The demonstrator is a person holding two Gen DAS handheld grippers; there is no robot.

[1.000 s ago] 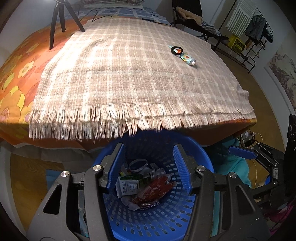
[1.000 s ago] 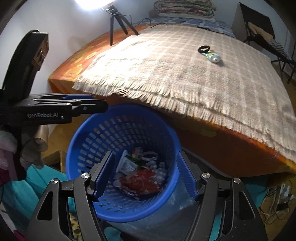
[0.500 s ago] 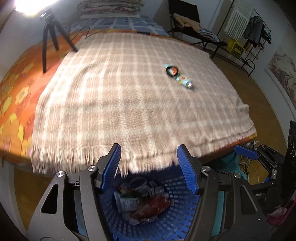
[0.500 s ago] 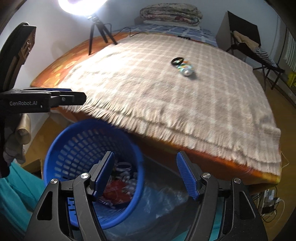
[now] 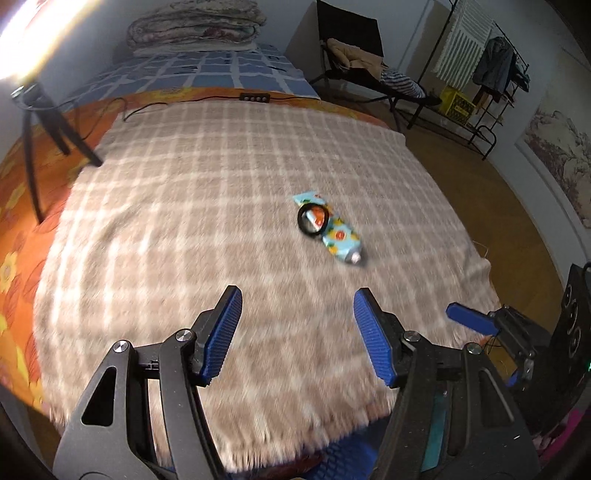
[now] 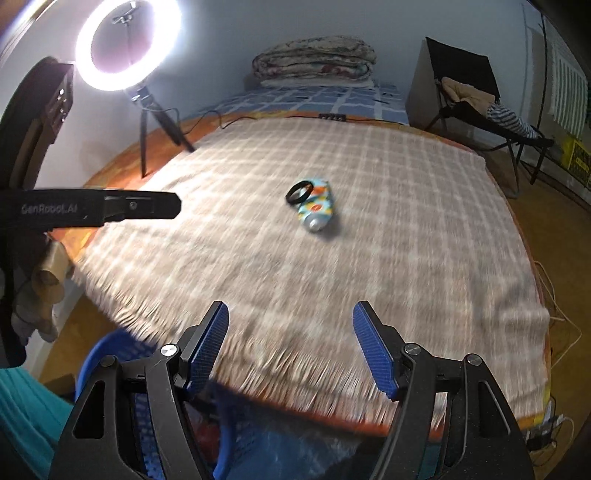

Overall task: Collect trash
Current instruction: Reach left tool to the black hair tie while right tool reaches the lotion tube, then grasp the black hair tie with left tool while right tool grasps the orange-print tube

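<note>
On the checked blanket [image 5: 184, 221] [image 6: 406, 229] lies a light blue patterned tube [image 5: 338, 234] [image 6: 317, 209] with a black ring [image 5: 312, 220] [image 6: 299, 192] resting on its flat end. My left gripper [image 5: 295, 306] hangs open and empty over the blanket's near part, short of the tube. My right gripper [image 6: 290, 319] is open and empty above the fringed edge. The blue basket [image 6: 107, 354] [image 5: 340, 463] shows only as a sliver below the bed edge. The left gripper's body [image 6: 92, 208] enters the right wrist view from the left.
A ring light [image 6: 127, 44] on a tripod [image 5: 37, 125] stands at the bed's far left. Folded quilts [image 5: 195, 26] lie at the head. A chair with clothes [image 5: 354, 59] and a drying rack [image 5: 480, 62] stand at the right. A cable and switch [image 5: 255, 98] cross the far blanket edge.
Both grippers have risen from over the basket and moved forward above the bed. The basket has slid nearly out of view; the tube and ring now appear closer.
</note>
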